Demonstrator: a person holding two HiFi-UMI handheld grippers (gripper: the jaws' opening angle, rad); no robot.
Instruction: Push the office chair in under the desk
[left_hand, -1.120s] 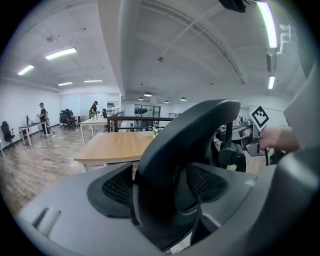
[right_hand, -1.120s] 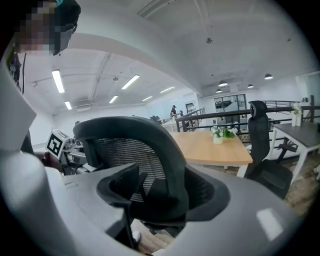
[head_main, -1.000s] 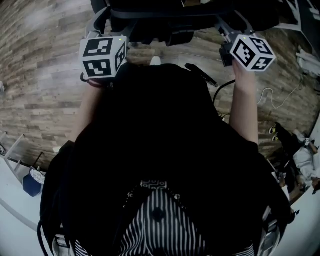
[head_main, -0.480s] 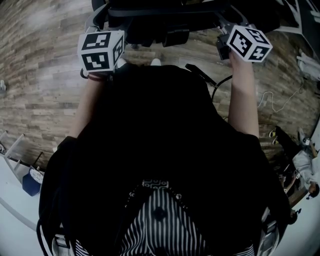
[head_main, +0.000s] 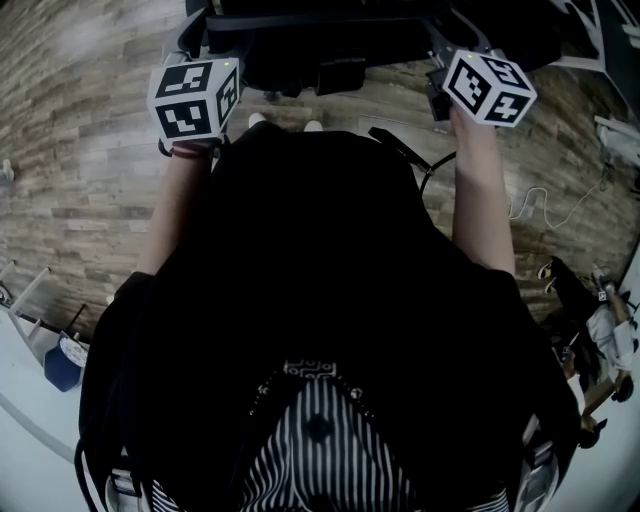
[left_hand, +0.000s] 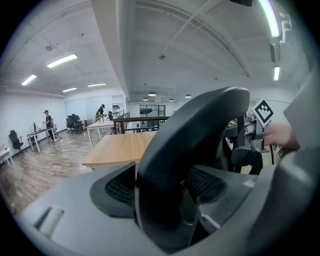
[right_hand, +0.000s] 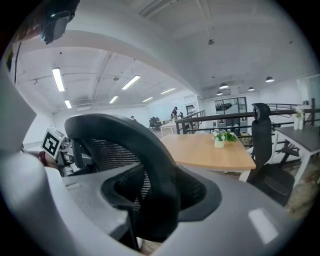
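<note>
Both jaws just closed on office chair (left_hand: 190, 150) back; only gripper views show desk (left_hand: 120, 147).

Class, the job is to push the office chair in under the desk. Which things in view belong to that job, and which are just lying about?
Belongs to the job:
office chair
wooden desk

Just lying about:
plant pot on the desk
second chair at the desk's right

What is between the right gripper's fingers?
The chair's back rim, shown in the right gripper view; the right gripper has just been closing its fingers on it.
</note>
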